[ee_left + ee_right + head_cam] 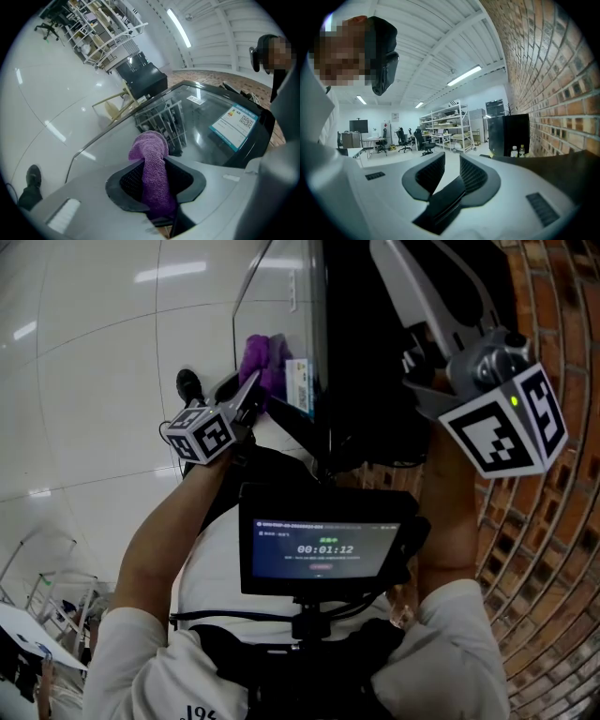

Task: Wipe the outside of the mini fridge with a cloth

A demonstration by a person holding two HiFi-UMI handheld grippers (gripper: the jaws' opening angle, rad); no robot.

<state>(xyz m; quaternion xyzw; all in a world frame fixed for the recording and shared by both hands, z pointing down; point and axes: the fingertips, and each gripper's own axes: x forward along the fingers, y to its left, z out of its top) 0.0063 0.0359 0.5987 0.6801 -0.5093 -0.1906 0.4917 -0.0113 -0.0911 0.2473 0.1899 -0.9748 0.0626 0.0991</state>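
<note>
Nearest in the head view, a monitor rides on the person's chest. At ten o'clock from it, the left claw is clamped on a purple terry cloth, with a bunched wad sticking out past the tips. The wad sits at the glass door of the mini fridge, about nine o'clock of its energy label; I cannot tell whether it touches.

The cloth looks light, soft and limp, so it would fold over unless gripped close behind the wad, as it is now. The glass looks slick and breakable, so gentle pressure probably suits it.

At two o'clock the right claw is raised, its jaws parted on nothing, beside the brick wall.
</note>
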